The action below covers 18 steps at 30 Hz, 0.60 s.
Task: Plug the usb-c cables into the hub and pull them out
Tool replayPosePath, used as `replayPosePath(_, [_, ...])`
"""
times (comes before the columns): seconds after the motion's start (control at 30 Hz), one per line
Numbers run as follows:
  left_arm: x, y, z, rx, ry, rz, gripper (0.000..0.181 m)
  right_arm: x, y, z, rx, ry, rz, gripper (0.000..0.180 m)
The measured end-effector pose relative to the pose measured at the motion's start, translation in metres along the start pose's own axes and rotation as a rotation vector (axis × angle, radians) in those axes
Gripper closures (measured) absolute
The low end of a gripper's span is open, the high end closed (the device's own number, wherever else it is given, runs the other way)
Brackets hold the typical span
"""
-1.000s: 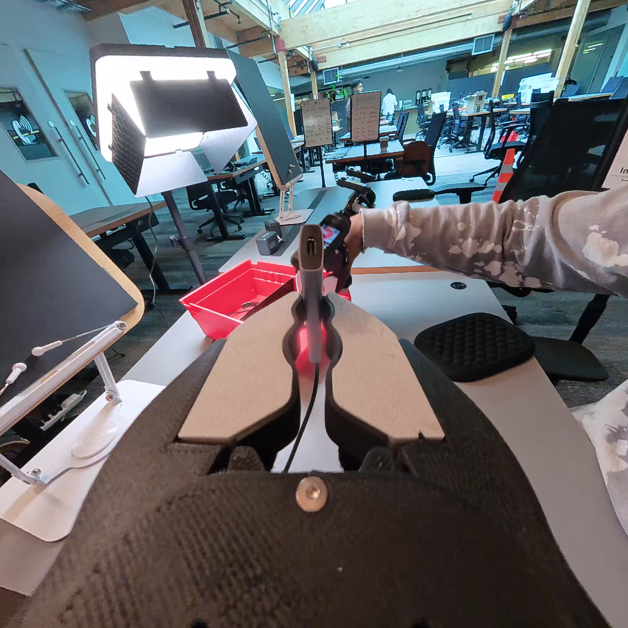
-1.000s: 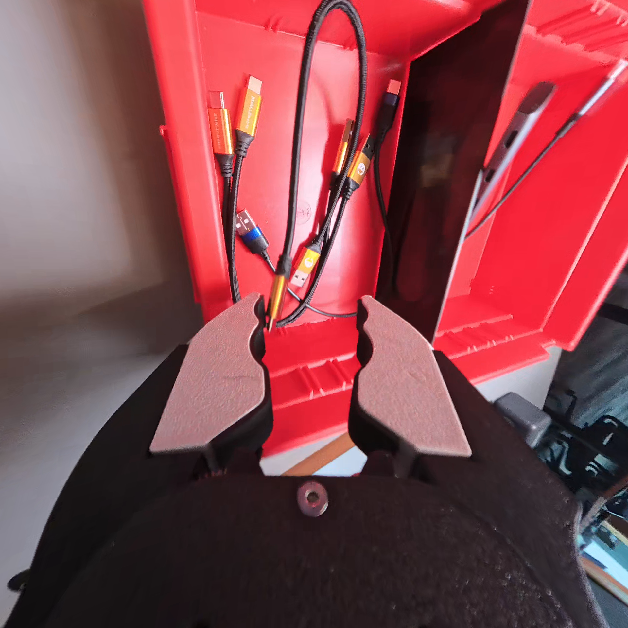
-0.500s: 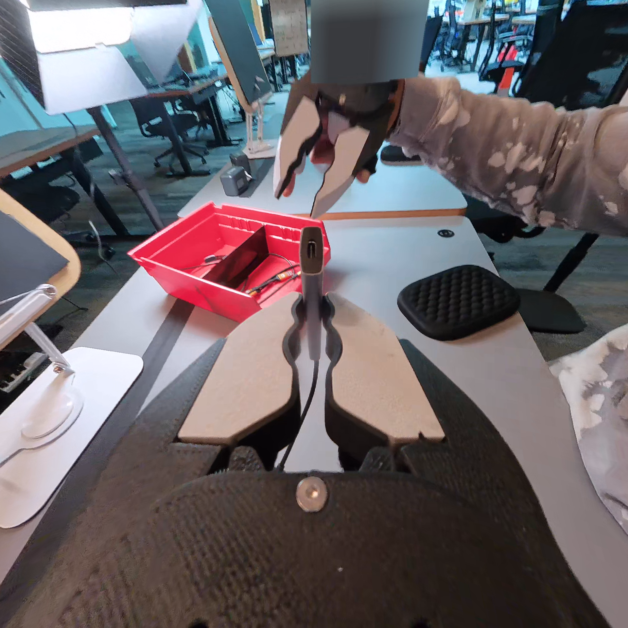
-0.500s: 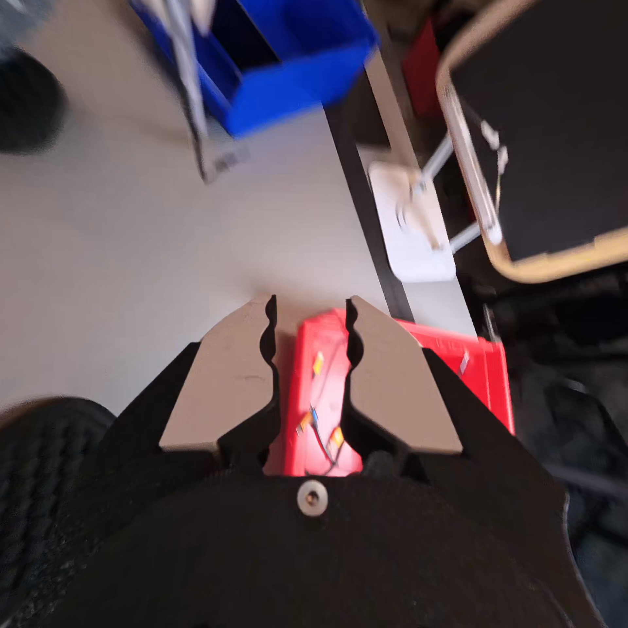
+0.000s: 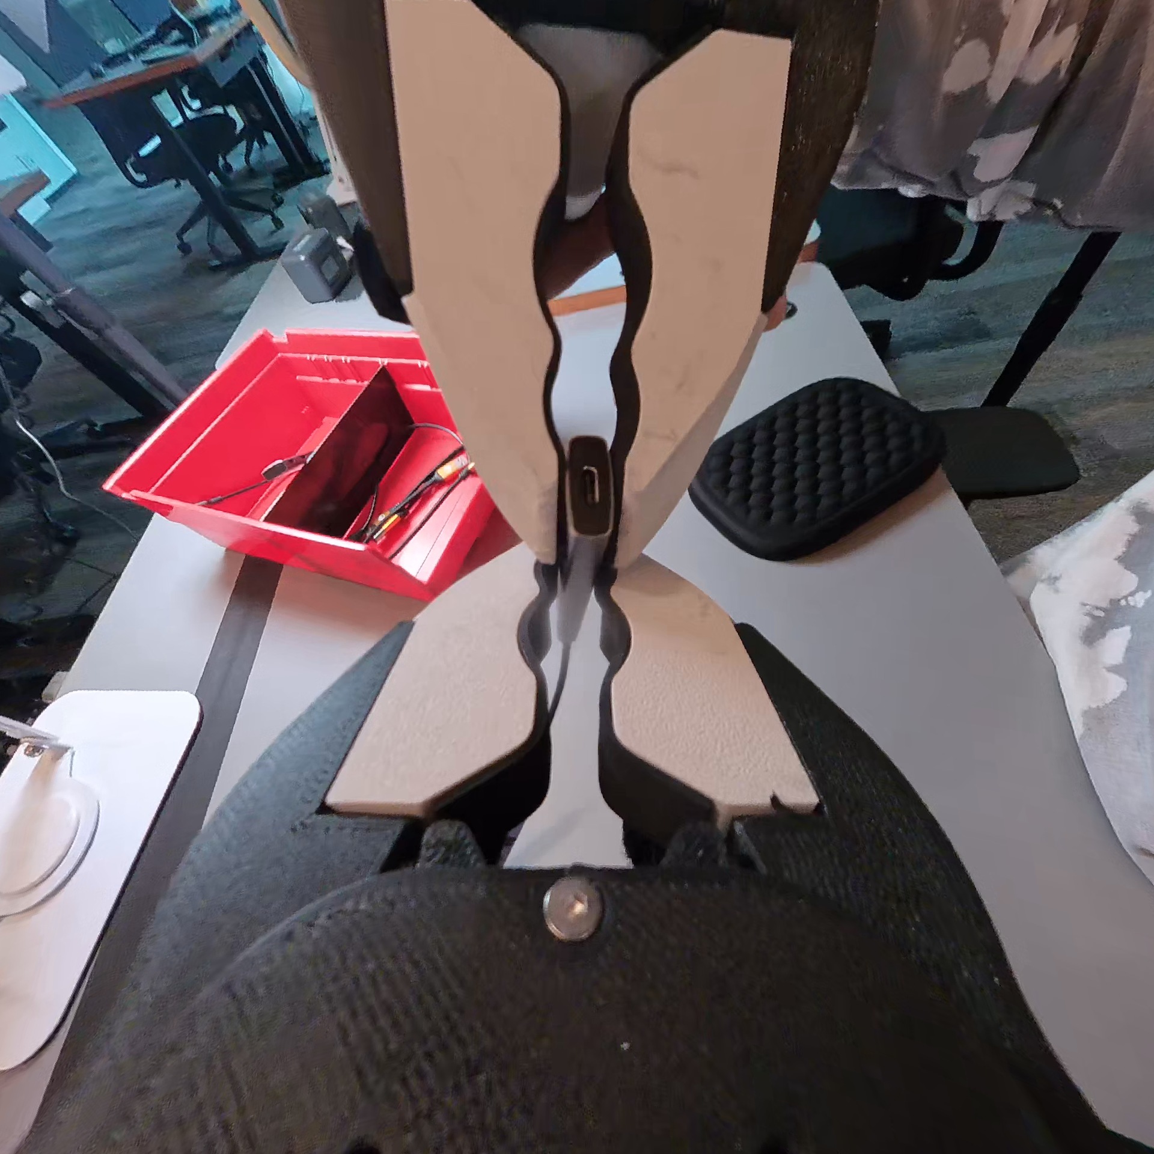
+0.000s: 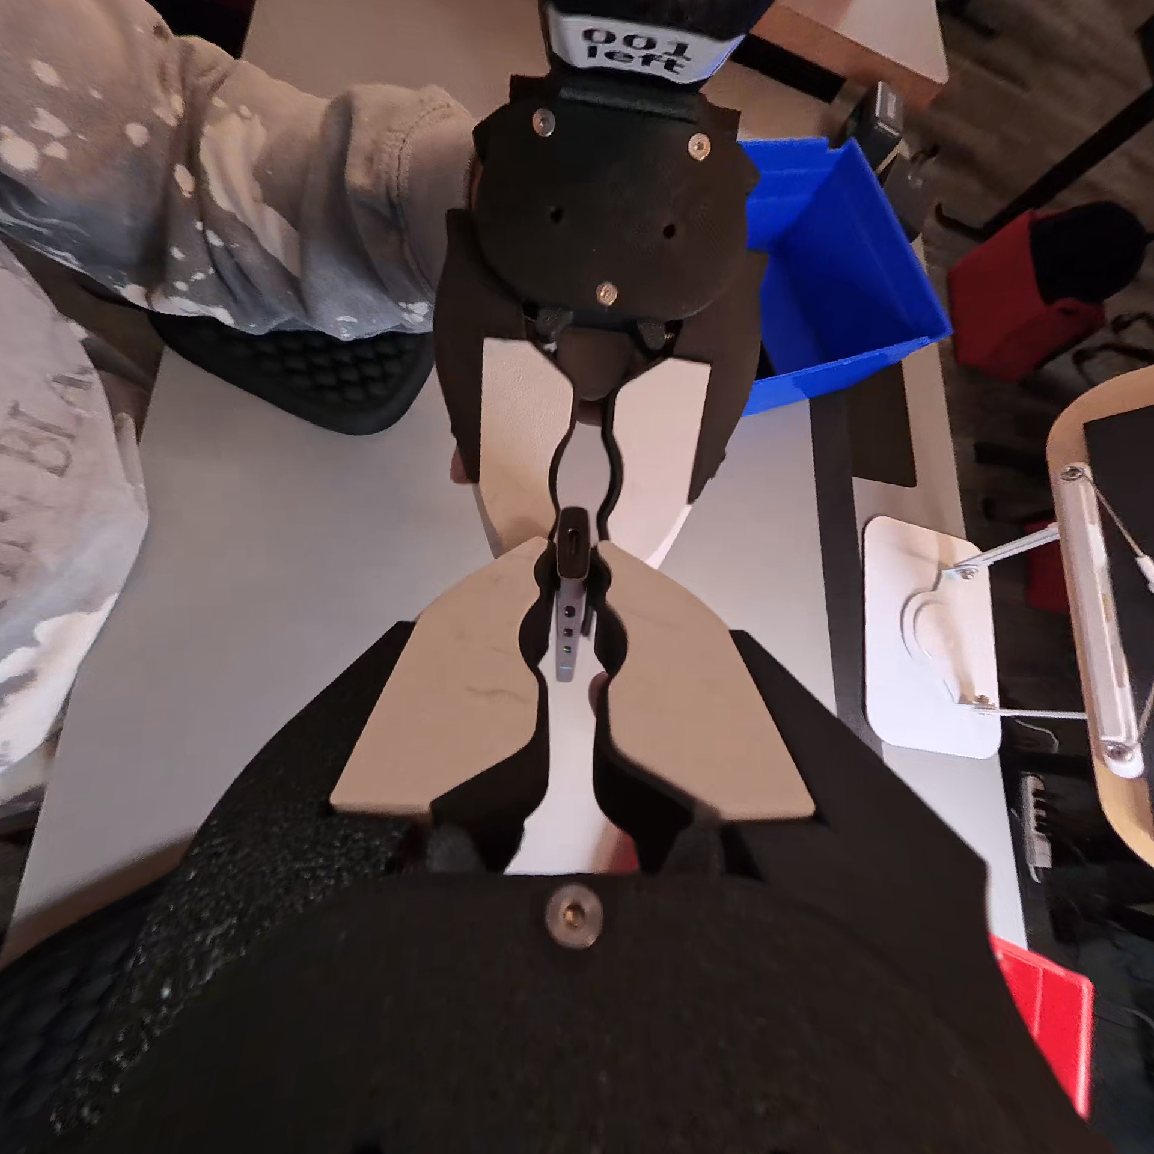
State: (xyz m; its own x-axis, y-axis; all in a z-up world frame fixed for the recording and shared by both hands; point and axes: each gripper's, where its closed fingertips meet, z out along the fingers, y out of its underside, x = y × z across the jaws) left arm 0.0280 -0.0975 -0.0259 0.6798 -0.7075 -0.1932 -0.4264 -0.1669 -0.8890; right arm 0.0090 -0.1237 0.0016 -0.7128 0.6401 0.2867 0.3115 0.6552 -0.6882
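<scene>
1. At the far left of the left wrist view a white stand base [image 5: 75, 830] sits on the grey tabletop [image 5: 874, 718].
2. Next over, a red bin [image 5: 206, 481] rests on the tabletop with a dark divider upright inside it; the usb-c cables [image 5: 418, 493] lie in the compartment right of the divider, their orange plugs showing (one more dark cable lies in the left compartment).
3. At centre, the left claw [image 5: 571, 571] is clenched on the hub [image 5: 587, 499], a slim grey bar held above the tabletop with its dark end port facing away from the camera; its thin cord runs back between the fingers.
4. The right claw [image 5: 584, 531] reaches in from the top of that view, tips pointing toward the camera, and closes on the same hub's far end, so the two claws meet nose to nose.
5. In the right wrist view the right claw [image 6: 571, 556] grips the hub [image 6: 571, 599] near the fingertips, side ports visible along the bar.
6. To the right of the claws a black honeycomb pad [image 5: 812, 468] lies on the tabletop.
7. A blue bin [image 6: 837, 275] stands behind the left claw in the right wrist view.
</scene>
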Motion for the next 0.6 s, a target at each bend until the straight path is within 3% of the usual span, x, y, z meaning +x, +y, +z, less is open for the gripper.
replayPosePath(0.13, [-0.009, -0.013, -0.016, 0.089, -0.015, -0.1, 0.152, 0.001, 0.004, -0.021, -0.013, 0.043, 0.023, 0.171])
replayPosePath(0.27, [-0.031, -0.004, -0.04, 0.049, -0.098, -0.262, 0.146, 0.016, 0.013, -0.061, -0.032, 0.161, 0.053, 0.171])
replayPosePath(0.4, [-0.054, 0.015, -0.058, -0.033, -0.238, -0.327, 0.144, 0.048, 0.028, -0.115, -0.088, 0.347, 0.086, 0.17])
replayPosePath(0.6, [-0.064, 0.024, -0.064, -0.045, -0.282, -0.365, 0.144, 0.119, 0.077, -0.181, -0.238, 0.653, 0.154, 0.17])
